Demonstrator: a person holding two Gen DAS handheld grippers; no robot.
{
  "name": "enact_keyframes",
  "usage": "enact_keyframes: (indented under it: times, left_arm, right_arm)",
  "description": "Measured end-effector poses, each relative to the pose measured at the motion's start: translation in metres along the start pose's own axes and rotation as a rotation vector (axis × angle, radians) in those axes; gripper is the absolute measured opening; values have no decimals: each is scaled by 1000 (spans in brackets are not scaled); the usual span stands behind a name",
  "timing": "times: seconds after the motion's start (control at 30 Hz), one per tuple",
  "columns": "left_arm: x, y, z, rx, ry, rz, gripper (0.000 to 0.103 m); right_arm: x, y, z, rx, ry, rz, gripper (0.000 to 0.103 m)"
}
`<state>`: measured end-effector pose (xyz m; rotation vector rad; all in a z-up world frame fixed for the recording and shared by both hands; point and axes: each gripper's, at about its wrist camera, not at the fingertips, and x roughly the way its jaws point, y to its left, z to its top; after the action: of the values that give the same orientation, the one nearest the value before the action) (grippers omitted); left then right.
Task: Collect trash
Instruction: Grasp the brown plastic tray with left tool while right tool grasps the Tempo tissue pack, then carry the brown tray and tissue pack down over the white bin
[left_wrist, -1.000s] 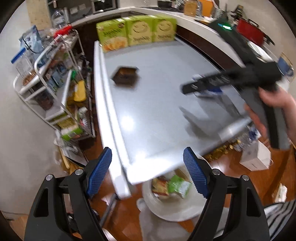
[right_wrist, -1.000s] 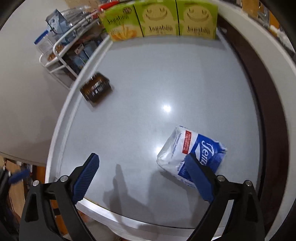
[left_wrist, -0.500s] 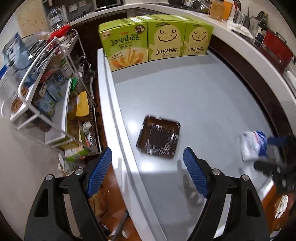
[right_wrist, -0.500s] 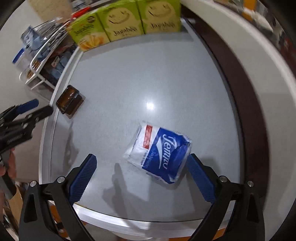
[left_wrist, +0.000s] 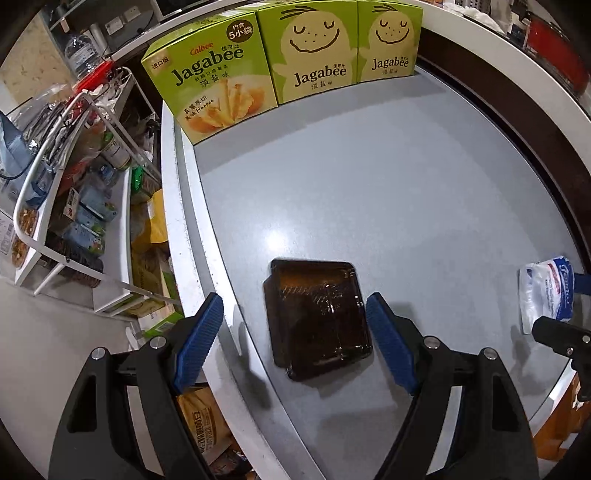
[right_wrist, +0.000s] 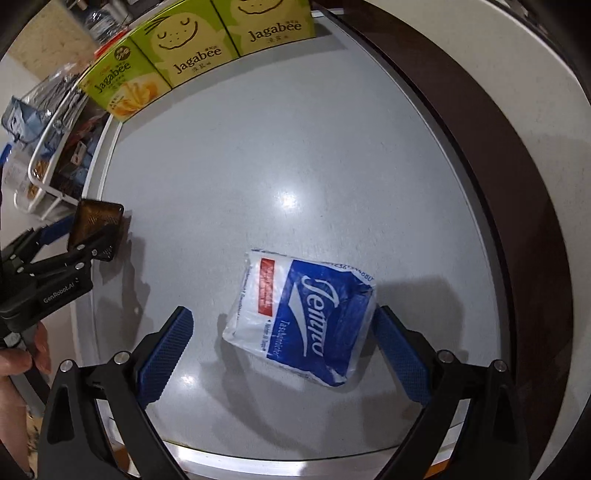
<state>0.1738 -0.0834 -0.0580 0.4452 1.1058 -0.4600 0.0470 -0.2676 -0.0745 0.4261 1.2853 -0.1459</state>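
Three green "Jagabee" boxes line the far tabletop. The left gripper gapes over a brown tray; the right gripper, just widened, straddles a blue-white "Tempo" tissue pack without touching it.

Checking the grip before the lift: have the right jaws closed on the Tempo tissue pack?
No, the right gripper stands open around the Tempo tissue pack, with bare tabletop showing beside its left pad.

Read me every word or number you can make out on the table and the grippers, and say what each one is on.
"Calbee", "Jagabee", "5": left green box.
"Jagabee": middle box and right box.
"Tempo": blue-and-white tissue pack; its red label is too small to read.
"GenRobot.AI": left gripper.
Chinese small print on the boxes: too small to read reliably.
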Motion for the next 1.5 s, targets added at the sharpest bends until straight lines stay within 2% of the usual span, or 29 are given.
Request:
enact_keyframes:
  times: [0.27, 0.33, 0.37, 0.43, 0.47, 0.5, 0.63, 0.7, 0.73, 0.8, 0.97, 1.07, 1.13, 1.17, 1.2, 1.23, 1.27, 1.3, 1.5]
  left_arm:
    - [8, 1, 4, -21, 16, -42, 80]
    - [10, 2, 3, -38, 19, -62, 80]
    - [10, 3, 3, -48, 19, -75, 79]
    - [11, 4, 2, -72, 25, -114, 65]
    - [12, 3, 1, -85, 34, -141, 62]
    - [12, 3, 0, -91, 34, -156, 62]
    - [4, -11, -6, -68, 26, -202, 62]
    - [0, -20, -9, -33, 16, -182, 64]
    - [-2, -23, -11, -20, 11, -163, 70]
    - [-4, -26, -11, -8, -2, -121, 75]
    - [-4, -25, -13, -19, -9, -78, 76]
    - [-4, -23, -15, -32, -9, -73, 75]
    - [-4, -22, -17, -34, -8, -72, 75]
    - [-3, -22, -18, -33, -4, -75, 75]
    - [-3, -23, -19, -32, -2, -78, 71]
    - [-2, -24, -20, -32, 2, -82, 61]
    - [-1, -24, -21, -32, 9, -87, 57]
    - [-2, -25, -21, -34, 9, -88, 57]
    - [-9, -25, -23, -45, -11, -105, 57]
  right_arm:
    - [0, 2, 1, 4, -4, 11, 95]
    - [0, 4, 1, -14, -11, 3, 89]
    - [-1, 6, 1, -27, -16, -1, 83]
    - [-1, 10, 2, -56, -18, -1, 74]
    - [-1, 10, 2, -66, -17, 3, 69]
    - [-1, 11, 2, -76, -14, 5, 68]
    - [-2, 9, 3, -85, 0, 19, 70]
    - [-5, 7, 3, -84, -13, 6, 89]
    - [-6, 7, 2, -84, -23, -2, 92]
    - [-7, 7, 3, -78, -31, -10, 92]
    - [-5, 5, 3, -39, -32, -23, 92]
    - [-5, 4, 2, -37, -29, 0, 91]
    - [-6, 5, 0, -47, -32, -2, 82]
    - [-5, 6, 0, -51, -29, -2, 70]
    - [-4, 6, 0, -53, -24, 1, 62]
    - [-4, 7, 0, -59, -28, -5, 60]
    - [-4, 7, 0, -66, -26, -2, 55]
    - [-4, 8, 0, -69, -25, 6, 50]
    - [-6, 6, 2, -61, -27, 48, 44]
